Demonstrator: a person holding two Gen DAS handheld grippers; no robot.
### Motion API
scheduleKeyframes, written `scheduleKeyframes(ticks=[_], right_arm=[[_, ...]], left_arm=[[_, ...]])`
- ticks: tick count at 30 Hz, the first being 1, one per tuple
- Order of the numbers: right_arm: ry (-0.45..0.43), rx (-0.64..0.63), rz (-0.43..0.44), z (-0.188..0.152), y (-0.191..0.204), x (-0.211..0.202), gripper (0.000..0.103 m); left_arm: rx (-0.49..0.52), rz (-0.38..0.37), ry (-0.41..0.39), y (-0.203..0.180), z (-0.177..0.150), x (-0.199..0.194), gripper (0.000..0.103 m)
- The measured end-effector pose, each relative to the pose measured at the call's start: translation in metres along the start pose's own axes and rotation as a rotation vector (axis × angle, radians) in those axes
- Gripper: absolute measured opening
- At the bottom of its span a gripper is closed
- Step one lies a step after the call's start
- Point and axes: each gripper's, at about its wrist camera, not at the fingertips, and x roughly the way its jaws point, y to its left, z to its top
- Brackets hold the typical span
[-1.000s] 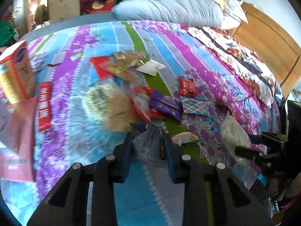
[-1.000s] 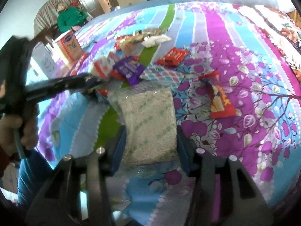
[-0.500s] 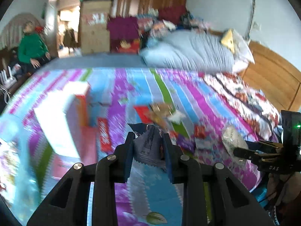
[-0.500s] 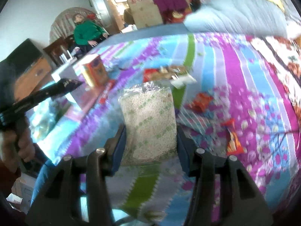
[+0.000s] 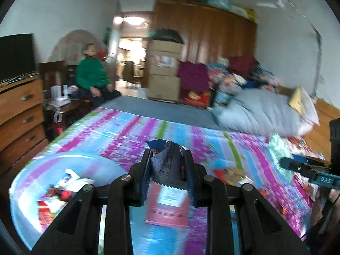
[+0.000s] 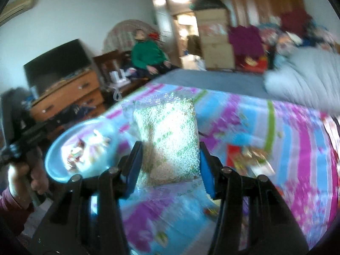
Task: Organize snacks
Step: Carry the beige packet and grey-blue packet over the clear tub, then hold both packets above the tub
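- Gripping a crumpled dark blue foil snack packet (image 5: 167, 163), the left gripper (image 5: 167, 170) has its black jaws clenched on the packet's two sides; the packet stands upright between them, held up above the bed.
- Below and beyond that packet lies a bed with a striped purple, blue and green floral cover (image 5: 127, 131), blurred in this view.
- A round light blue plastic basin (image 5: 27, 191) sits at the near left of the bed, with several red and white snack wrappers inside it.
- A flat red box with a white label (image 5: 170, 206) lies on the cover just below the held packet.
- From the right wrist view, the right gripper (image 6: 170, 161) has its blue-padded jaws clenched on a clear plastic bag of small white and green pellets (image 6: 167, 140), held upright above the bed cover.
- To the left of that bag, the same blue basin (image 6: 53, 159) shows its rim, and the left gripper appears at the far left edge in a hand (image 6: 21, 180) with a dark red sleeve.
- A loose cluster of red and tan snack wrappers (image 6: 246, 157) lies on the cover to the right of the bag.
- A folded grey quilt (image 5: 261, 114) rests at the far right of the bed.
- Beyond the bed, a person in a green top (image 5: 91, 74) sits on a chair, near a wooden chest of drawers (image 5: 19, 110), stacked cardboard boxes (image 5: 165, 70) and a brown wooden wardrobe (image 5: 212, 36).
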Motion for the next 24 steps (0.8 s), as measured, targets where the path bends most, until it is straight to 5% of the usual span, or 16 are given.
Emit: scheduleKeyframes(ticks=[14,24], right_arm=[[0.073,-0.124,0.261,0.058,0.148,0.101,0.051],[0.177,-0.166,0.314,0.054,0.2,0.149,0.051]], left_arm=[[-0.175,0.243,-0.062,0.154,-0.002,-0.04,0.029],[-0.246,0.303,-0.032,0.201,-0.024,-0.037,0.029]])
